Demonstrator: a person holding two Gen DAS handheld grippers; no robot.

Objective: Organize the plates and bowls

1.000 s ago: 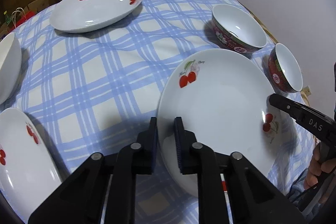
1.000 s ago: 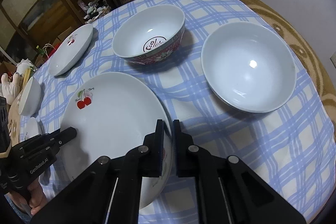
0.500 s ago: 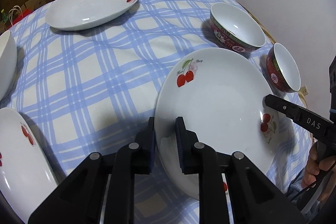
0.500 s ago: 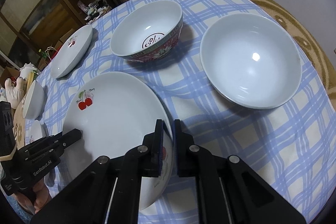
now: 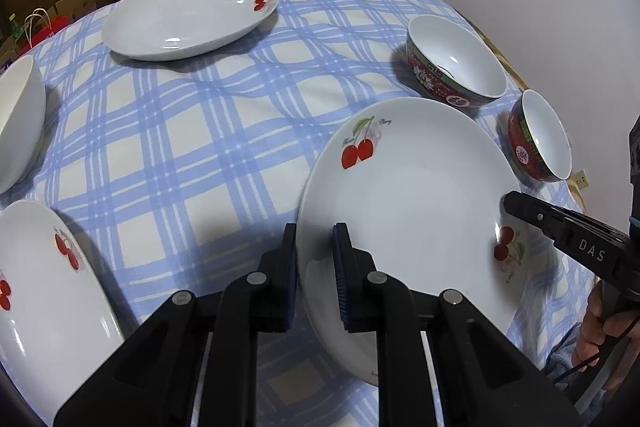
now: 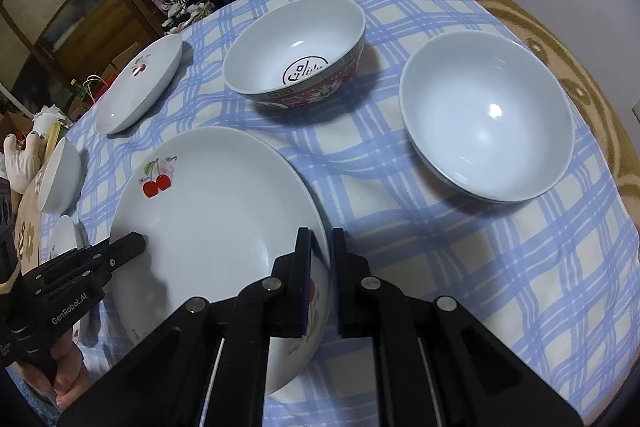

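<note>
A white cherry plate [image 5: 416, 195] is held over the checked tablecloth [image 5: 180, 147]. My left gripper [image 5: 315, 247] is shut on its near-left rim. My right gripper [image 6: 322, 255] is shut on the opposite rim of the same plate [image 6: 212, 219]. Each gripper shows in the other's view: the right one [image 5: 560, 231] at the plate's right edge, the left one [image 6: 88, 267] at its left edge. A second cherry plate [image 5: 188, 15] lies at the far side and a third [image 5: 44, 291] at the near left.
A red-patterned bowl [image 5: 456, 67] and a smaller red bowl [image 5: 540, 139] stand beyond the held plate. A white bowl [image 5: 16, 123] is at the left edge. In the right wrist view a plain white bowl [image 6: 486, 115] sits right of the patterned bowl [image 6: 296, 47]. Shelves stand behind the table.
Both grippers stay shut on the plate. The plate has shifted slightly with them; the table's other dishes sit a little differently in view. Nothing was let go.
</note>
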